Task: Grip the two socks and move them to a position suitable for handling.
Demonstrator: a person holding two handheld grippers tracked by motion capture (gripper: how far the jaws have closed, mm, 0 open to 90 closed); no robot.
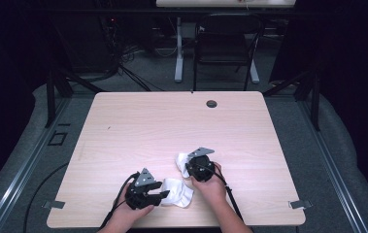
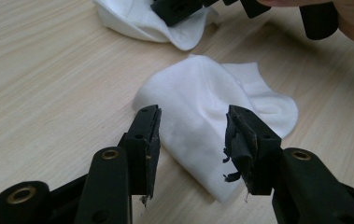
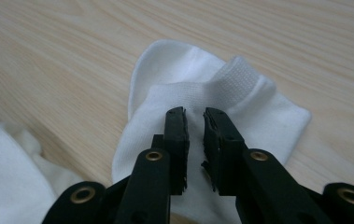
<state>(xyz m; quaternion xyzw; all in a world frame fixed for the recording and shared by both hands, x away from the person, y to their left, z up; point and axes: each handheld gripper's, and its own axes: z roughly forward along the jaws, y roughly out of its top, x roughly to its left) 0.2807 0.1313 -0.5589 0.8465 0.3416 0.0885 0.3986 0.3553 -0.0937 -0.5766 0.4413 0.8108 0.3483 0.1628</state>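
Two socks: white, both lying on the desk (image 1: 138, 121) near its front edge, close together but apart.
Near sock (image 2: 212, 116): lay flat just inside the front edge, about midway along it, between the two hands.
Far sock (image 3: 221, 100): lay a little farther from the front edge, toward the right, its ribbed cuff bunched upward.
Left gripper (image 2: 193, 135): jaws stood well apart, one on each side of the near sock's end; pads clear of the cloth, nothing clamped. Worn shreds hung from the right-hand pad.
Right gripper (image 3: 195, 135): jaws nearly together, a narrow gap left between the pads, set over the far sock just behind its cuff; whether cloth was pinched between them could not be told.
Left hand (image 1: 128, 213): came in over the front edge, gripper pointing toward the near sock.
Right hand (image 1: 210, 187): came in over the front edge, gripper resting atop the far sock.
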